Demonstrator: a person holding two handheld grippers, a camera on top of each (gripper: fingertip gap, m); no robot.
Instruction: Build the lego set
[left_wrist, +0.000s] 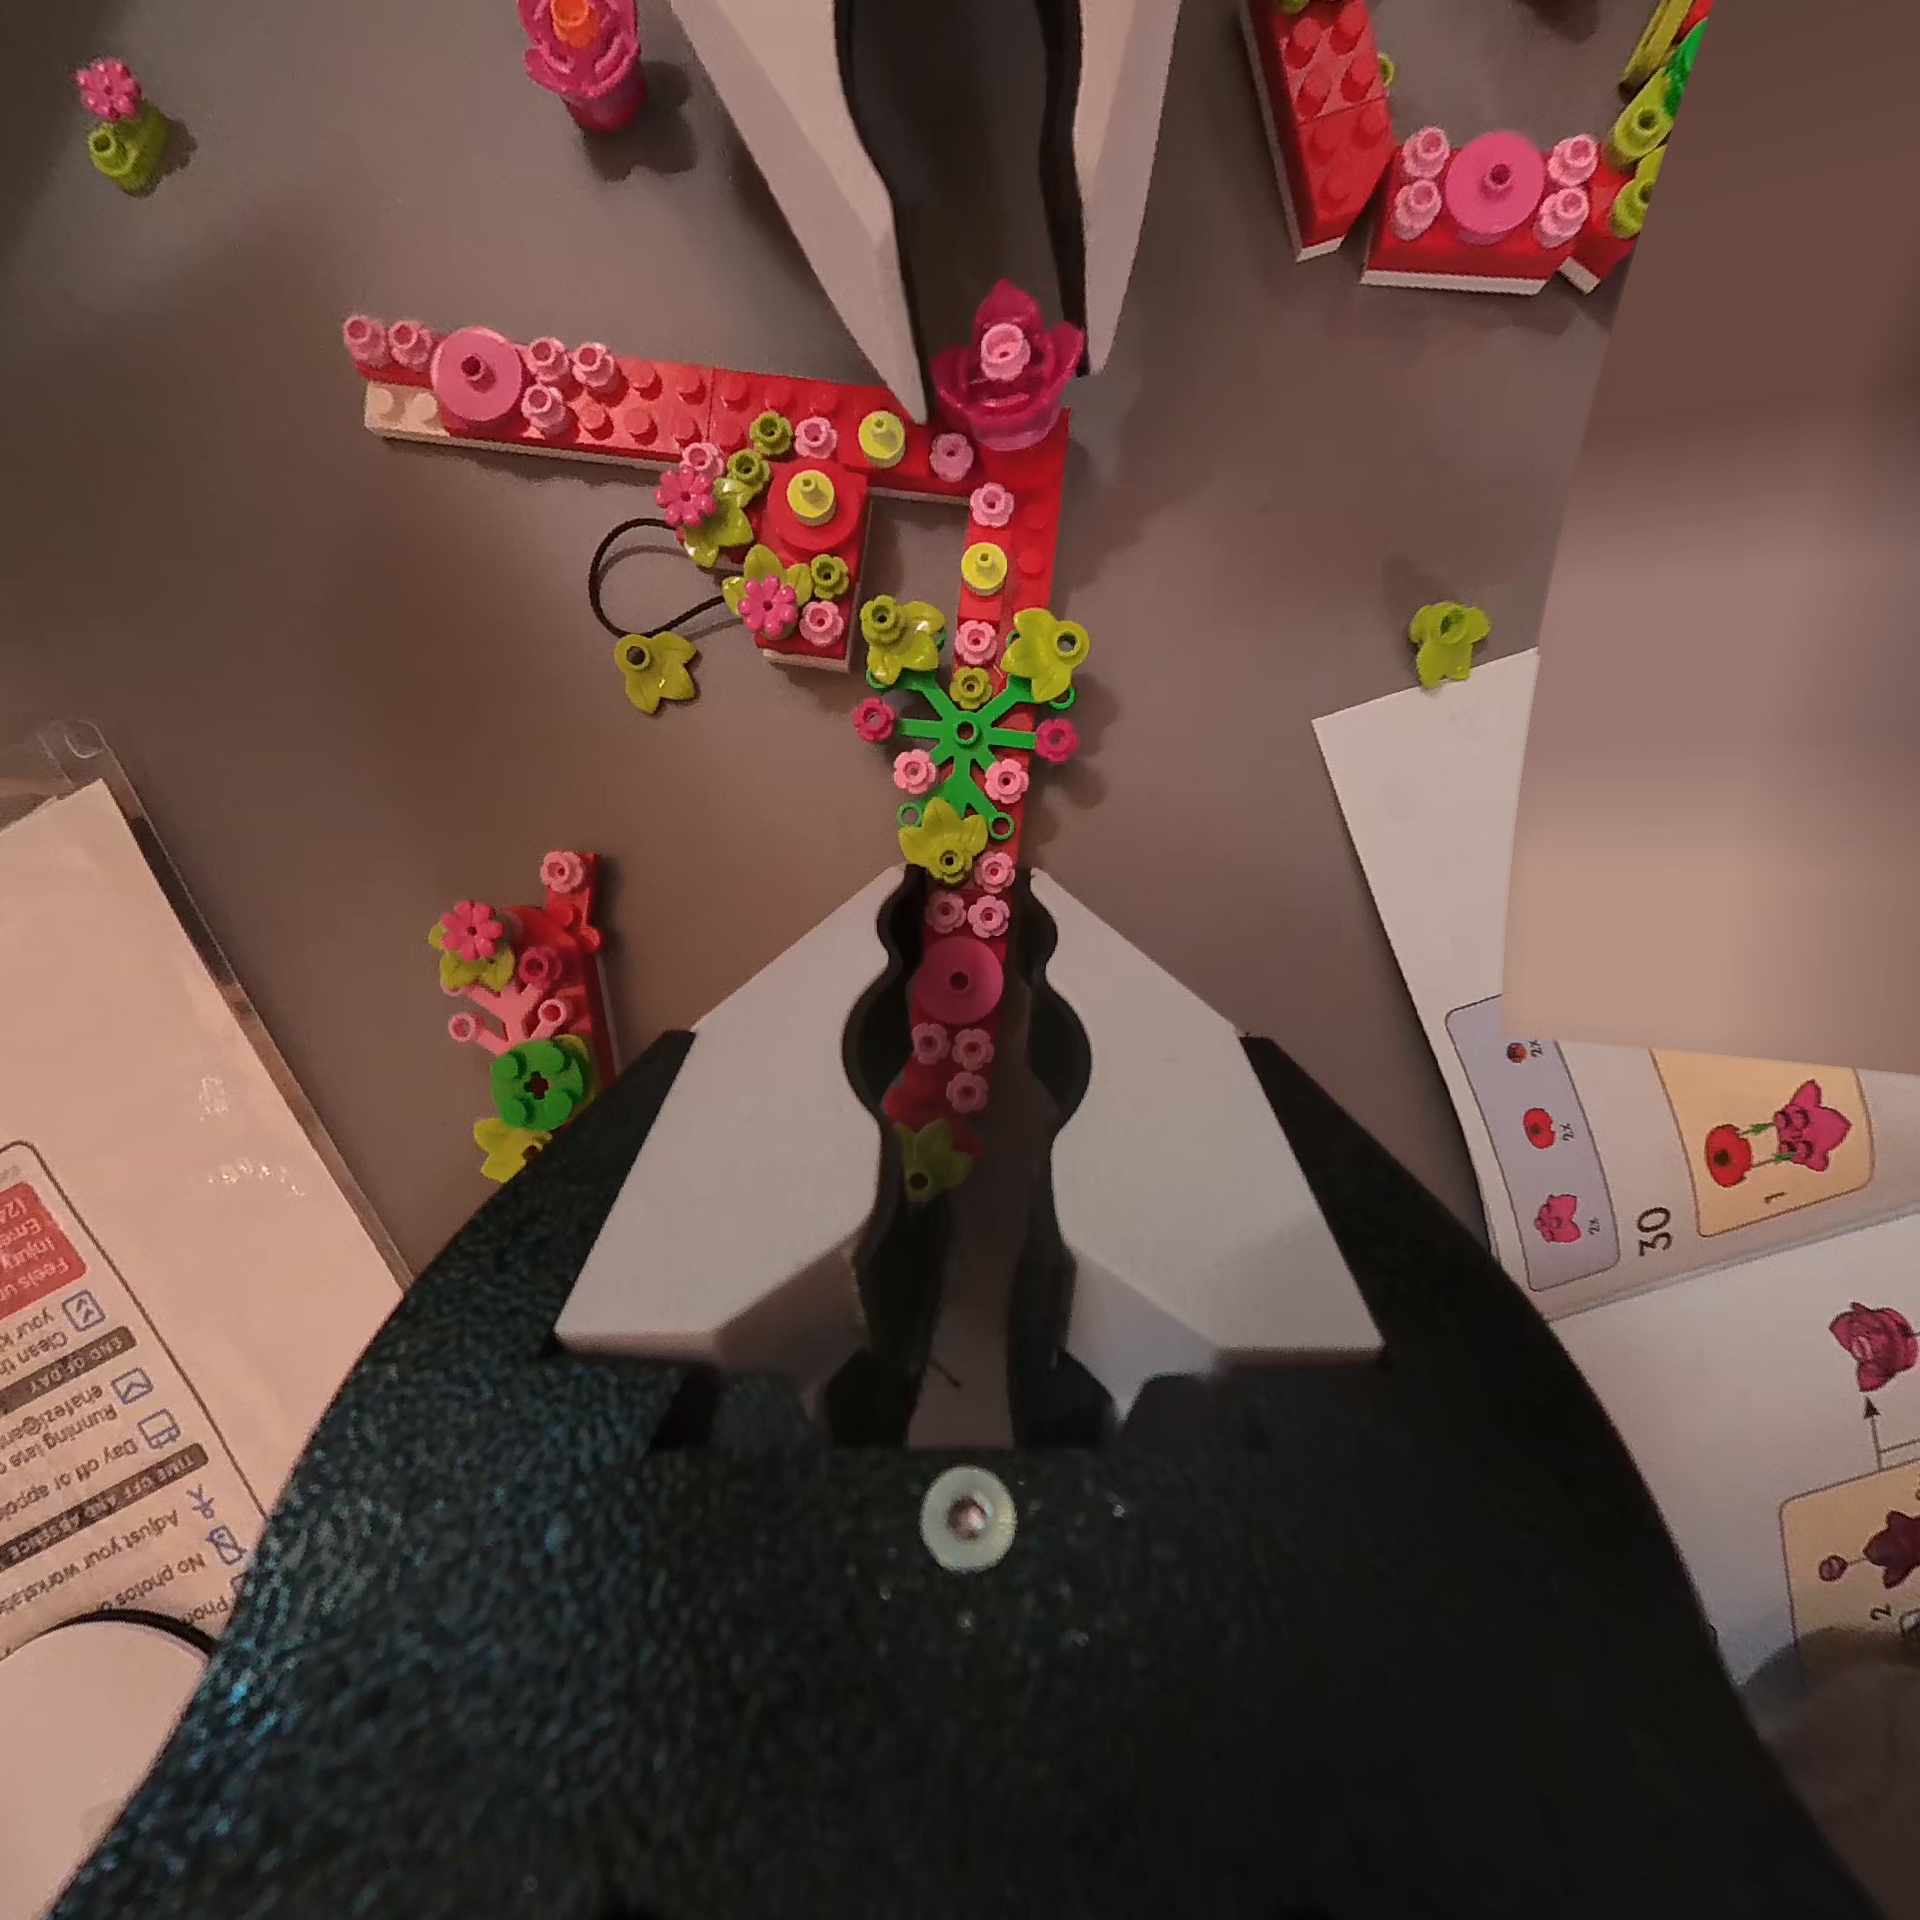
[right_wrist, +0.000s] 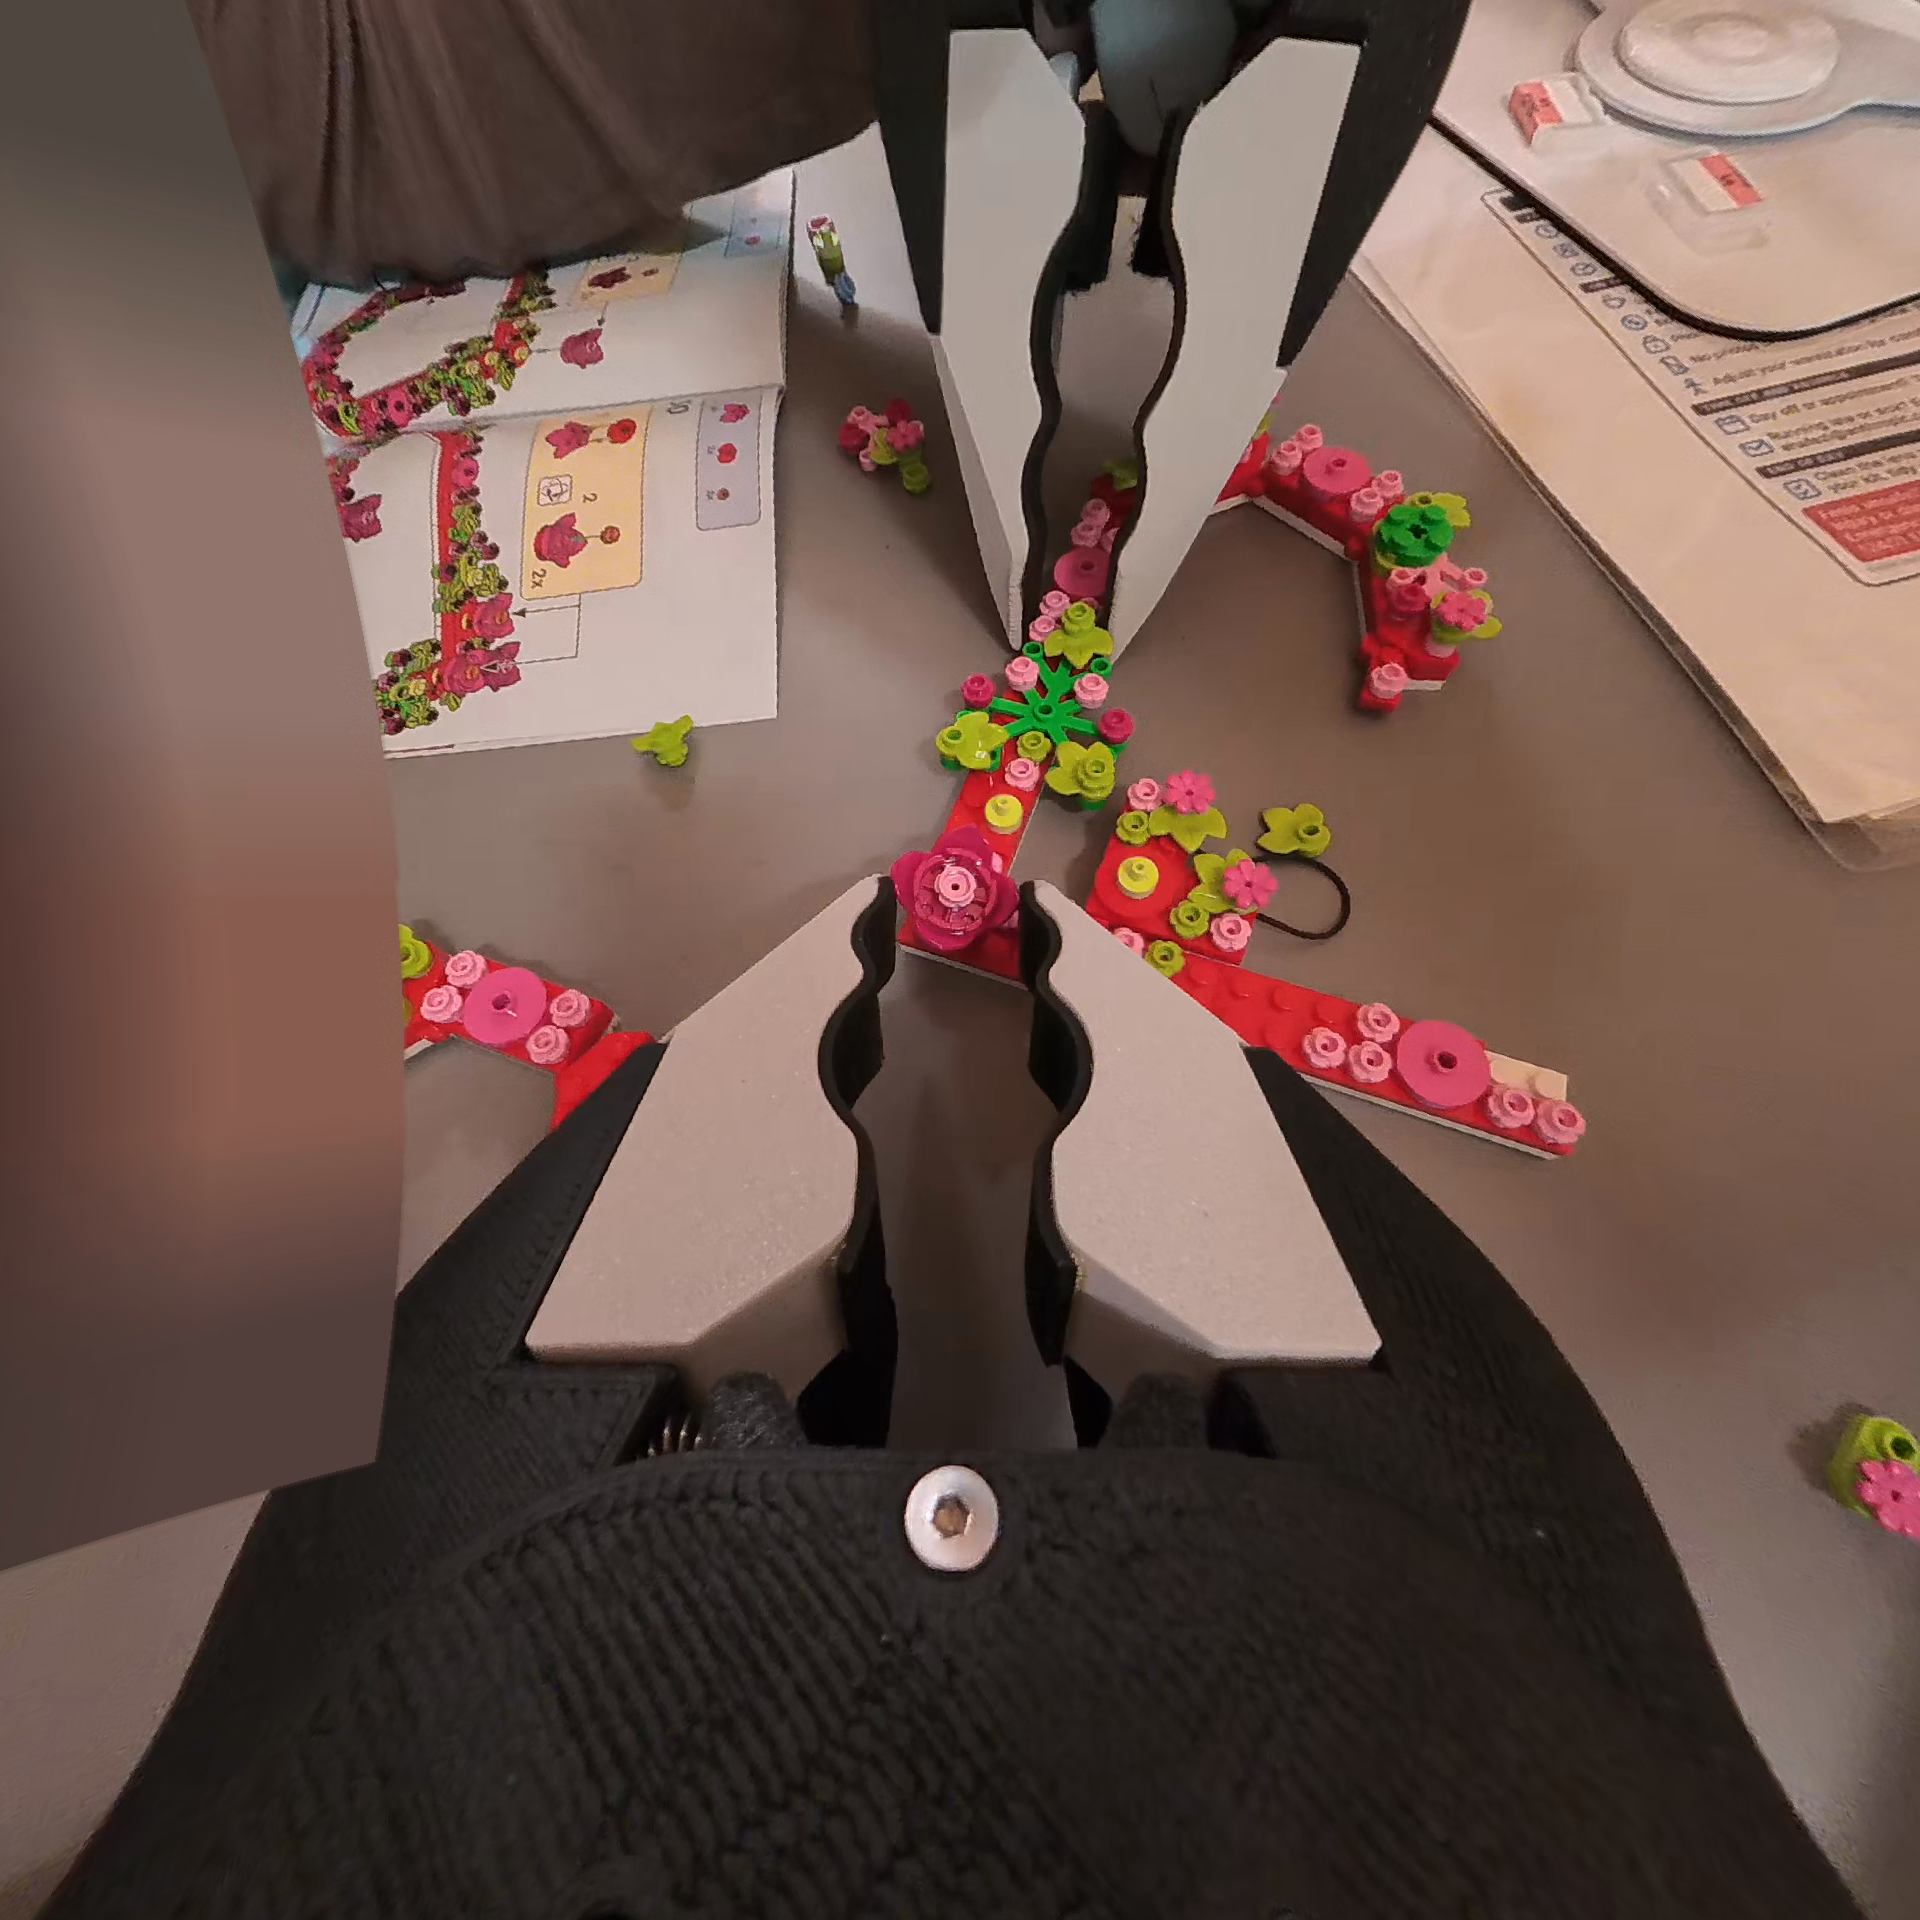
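Left gripper (left_wrist: 964, 883): pale wedge fingers with wavy black pads, clamped on the near arm of the red L-shaped section (left_wrist: 1013, 582); section of glossy studded plates on a white base, lying on the matte grey table (left_wrist: 260, 644), dotted with pink florets, lime leaves, a green spoked stem (left_wrist: 964, 732); magenta rose (left_wrist: 1003, 369) seated on its corner; right gripper (right_wrist: 958, 904): fingers parted, straddling the rose, gripping nothing; second red section (left_wrist: 1455, 197) beyond; instruction booklet (left_wrist: 1704, 1195) to the right.
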